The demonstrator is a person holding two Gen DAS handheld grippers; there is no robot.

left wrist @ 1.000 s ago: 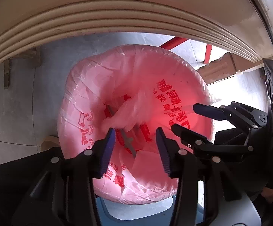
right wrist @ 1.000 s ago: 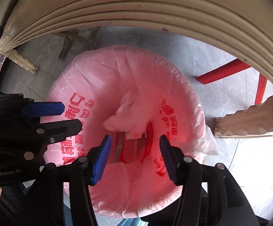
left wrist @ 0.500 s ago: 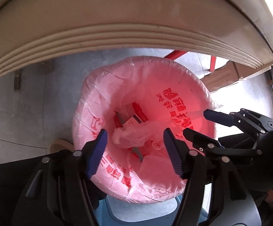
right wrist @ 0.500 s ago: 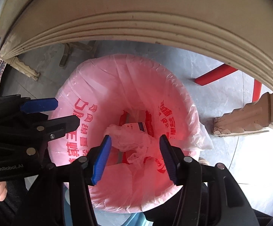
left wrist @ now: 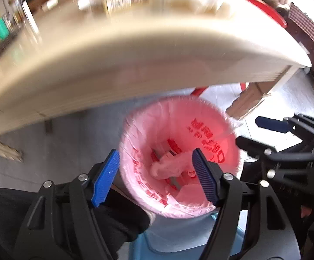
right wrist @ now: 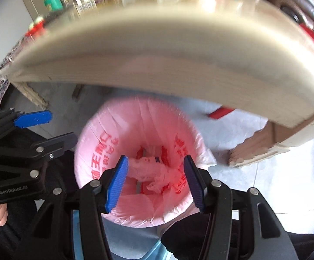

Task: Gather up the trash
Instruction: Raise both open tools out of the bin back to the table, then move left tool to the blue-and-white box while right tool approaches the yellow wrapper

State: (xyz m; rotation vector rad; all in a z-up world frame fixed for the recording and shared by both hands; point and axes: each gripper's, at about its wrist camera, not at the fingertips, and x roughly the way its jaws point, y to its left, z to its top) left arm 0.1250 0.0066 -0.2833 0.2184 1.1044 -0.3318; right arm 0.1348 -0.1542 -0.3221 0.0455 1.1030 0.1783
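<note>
A bin lined with a pink bag printed in red (left wrist: 209,130) (right wrist: 104,143) stands on the floor below a table edge. A crumpled pink plastic bag (left wrist: 172,164) (right wrist: 152,171) lies inside it on red and grey trash. My left gripper (left wrist: 157,175) is open and empty above the bin's near rim. My right gripper (right wrist: 155,181) is open and empty above the bin. Each gripper also shows in the other's view, the right one (left wrist: 263,133) and the left one (right wrist: 48,130).
A cream table edge (left wrist: 135,65) (right wrist: 157,58) arches over the bin, with blurred bottles, boxes and a green can (right wrist: 52,2) on top. A red chair frame (right wrist: 219,113) and a carved table leg (right wrist: 254,149) stand on the grey tiled floor to the right.
Both grippers have risen and pulled back from the bin, so the table top has come into view. The crumpled pink bag has dropped into the bin. The left jaws have spread wider.
</note>
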